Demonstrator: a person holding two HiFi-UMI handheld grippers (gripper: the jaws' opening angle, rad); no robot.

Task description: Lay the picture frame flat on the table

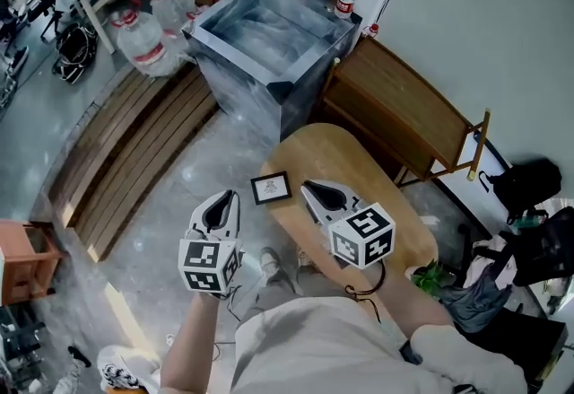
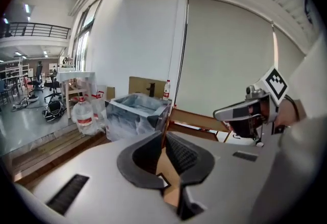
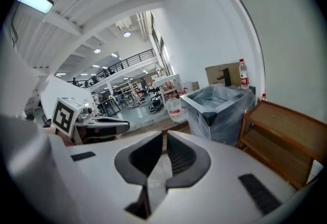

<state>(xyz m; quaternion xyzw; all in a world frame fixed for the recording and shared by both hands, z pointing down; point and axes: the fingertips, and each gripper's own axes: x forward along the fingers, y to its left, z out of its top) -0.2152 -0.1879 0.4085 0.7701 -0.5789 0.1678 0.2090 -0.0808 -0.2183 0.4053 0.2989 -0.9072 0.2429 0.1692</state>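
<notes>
A small, dark-edged rectangular picture frame with a pale picture inside sits on the light oval wooden tabletop, right at the rim nearest the person. The head view looks almost straight down on it and shows its face. From that angle I cannot tell whether it is propped up and leaning back or already lying flat.

The left hand-held gripper hangs off the tabletop's edge, above the floor and just left of the frame. Its own view shows the jaws pressed together at the tips with nothing between them. The right hand-held gripper is over the tabletop just right of the frame, and it too is clenched on nothing. Neither one touches the frame, which lies between the two sets of tips.

Beyond the tabletop stand a grey marbled square basin block and a slatted brown wooden bench against the wall.

My reading is that no work on the frame is under way. If the frame is upright, everything is left to do: one hand-held gripper has to part its jaws, take an edge of the frame, tip it down and let go. If it already lies flat, nothing remains except to draw both tools back.
</notes>
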